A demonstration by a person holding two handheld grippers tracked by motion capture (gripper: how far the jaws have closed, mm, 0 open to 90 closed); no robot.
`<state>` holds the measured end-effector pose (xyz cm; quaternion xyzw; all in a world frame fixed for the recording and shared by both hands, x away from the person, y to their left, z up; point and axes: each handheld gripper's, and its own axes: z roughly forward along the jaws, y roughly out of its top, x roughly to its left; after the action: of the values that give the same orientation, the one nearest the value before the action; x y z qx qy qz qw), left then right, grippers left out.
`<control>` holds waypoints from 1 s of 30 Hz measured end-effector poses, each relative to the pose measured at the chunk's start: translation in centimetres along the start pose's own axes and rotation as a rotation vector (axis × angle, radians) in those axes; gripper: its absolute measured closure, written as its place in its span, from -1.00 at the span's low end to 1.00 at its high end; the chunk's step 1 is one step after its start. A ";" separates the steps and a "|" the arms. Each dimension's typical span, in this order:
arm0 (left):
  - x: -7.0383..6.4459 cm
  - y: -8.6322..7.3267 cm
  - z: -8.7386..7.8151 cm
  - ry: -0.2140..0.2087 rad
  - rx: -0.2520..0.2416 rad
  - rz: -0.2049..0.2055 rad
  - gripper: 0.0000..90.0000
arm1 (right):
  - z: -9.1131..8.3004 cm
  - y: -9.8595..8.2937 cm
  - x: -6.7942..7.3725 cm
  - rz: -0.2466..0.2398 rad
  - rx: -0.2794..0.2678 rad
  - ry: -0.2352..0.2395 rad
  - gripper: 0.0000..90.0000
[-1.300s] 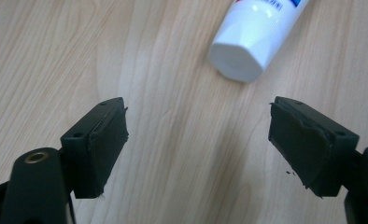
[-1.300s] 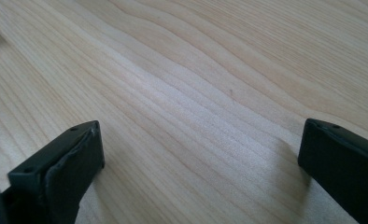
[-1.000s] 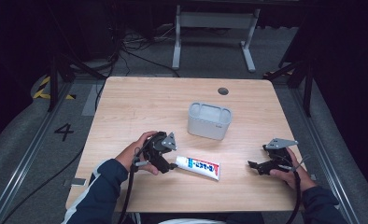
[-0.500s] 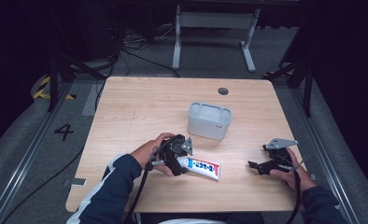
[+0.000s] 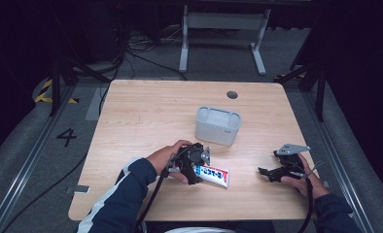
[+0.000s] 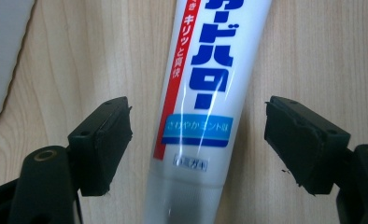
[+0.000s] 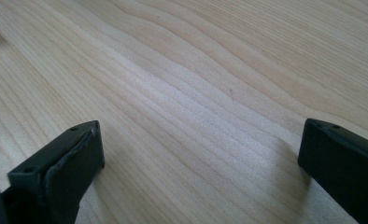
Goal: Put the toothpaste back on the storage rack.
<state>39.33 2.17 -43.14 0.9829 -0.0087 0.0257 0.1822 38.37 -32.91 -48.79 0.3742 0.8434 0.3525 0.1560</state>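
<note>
Tube (image 6: pixel 198 102) flat on table (image 5: pixel 146 111), long axis running straight ahead between wide-open jaws of left hand-held gripper (image 6: pixel 198 140), untouched. Right hand-held gripper (image 5: pixel 272 173) open, empty, well apart.

The left gripper (image 5: pixel 199 167) sits near the table's near-middle, held by the left hand (image 5: pixel 167 158), jaws spread wide and pointing right. The right gripper (image 5: pixel 265 172) rests at the near right, jaws wide apart, pointing left.
</note>
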 end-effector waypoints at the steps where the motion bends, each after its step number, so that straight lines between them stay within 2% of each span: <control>1: 0.0 0.1 0.1 -0.002 0.005 0.007 -0.47 | 0.0 0.0 0.0 0.000 0.000 0.000 -0.99; 5: 0.1 0.7 0.5 -0.002 0.009 0.014 -0.47 | 0.0 0.0 0.0 0.000 0.000 0.000 -0.99; 9: 0.3 1.2 1.0 -0.024 0.023 0.032 -0.47 | 0.0 0.0 0.0 0.000 0.000 0.001 -0.99; 12: 0.4 1.5 1.4 -0.029 0.046 0.034 -0.43 | 0.0 0.0 0.0 0.000 0.000 0.000 -0.99; 13: 0.5 1.7 1.5 -0.043 0.058 0.044 -0.42 | 0.0 0.0 0.0 0.000 0.000 0.001 -0.99; 18: 0.3 2.4 2.3 -0.062 0.119 0.076 -0.36 | 0.0 0.0 0.0 0.000 0.000 0.001 -0.99; 27: 0.5 3.4 2.7 -0.096 0.152 0.112 -0.29 | 0.0 0.0 0.0 0.000 0.000 0.000 -0.99; 28: 0.5 3.4 2.8 -0.108 0.137 0.108 -0.27 | 0.0 0.0 0.0 0.000 0.000 0.001 -0.99; 30: 0.6 3.6 2.8 -0.112 0.154 0.124 -0.18 | 0.0 0.0 0.0 0.000 0.000 0.000 -0.99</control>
<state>39.98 -2.22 -44.38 0.9914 -0.0779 -0.0175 0.1033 38.35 -32.93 -48.79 0.3743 0.8435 0.3525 0.1557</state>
